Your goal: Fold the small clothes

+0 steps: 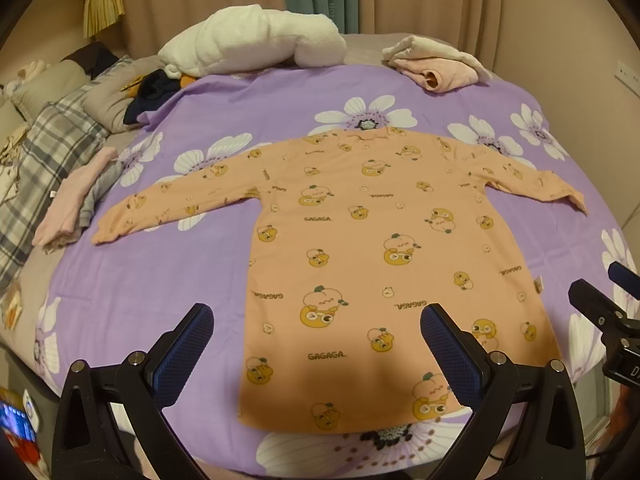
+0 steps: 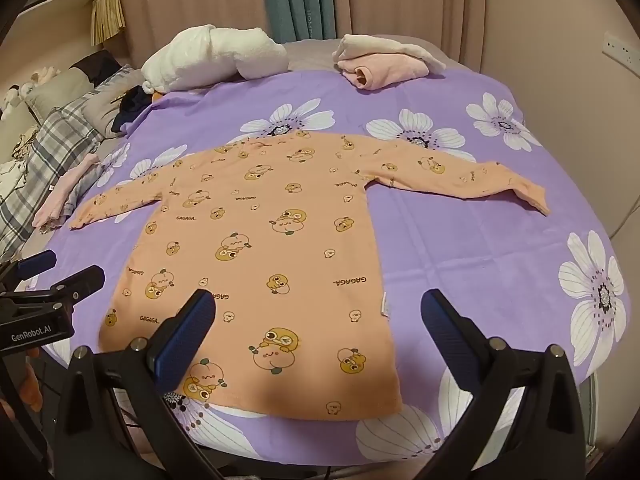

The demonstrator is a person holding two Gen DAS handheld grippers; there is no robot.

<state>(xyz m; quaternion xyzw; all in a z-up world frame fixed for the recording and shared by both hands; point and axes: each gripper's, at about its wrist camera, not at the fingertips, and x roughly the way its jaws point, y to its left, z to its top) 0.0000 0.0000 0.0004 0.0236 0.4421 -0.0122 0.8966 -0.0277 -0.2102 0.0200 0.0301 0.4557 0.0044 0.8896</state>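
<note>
1. Orange long-sleeved cartoon-print cotton top (image 1: 360,248) lies flat, sleeves spread, on purple flowered bedsheet (image 1: 168,280).
2. Left gripper (image 1: 316,344) and right gripper (image 2: 316,332) both spread wide, empty, hovering over hem.
3. Light, limp, non-slip; likely pinch sleeve cuffs or hem corners.

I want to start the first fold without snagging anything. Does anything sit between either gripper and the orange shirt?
Nothing visible does. The orange shirt lies flat and uncovered on the purple sheet. The left gripper and right gripper are open above its hem. The folded pink clothes lie well beyond the collar.
</note>
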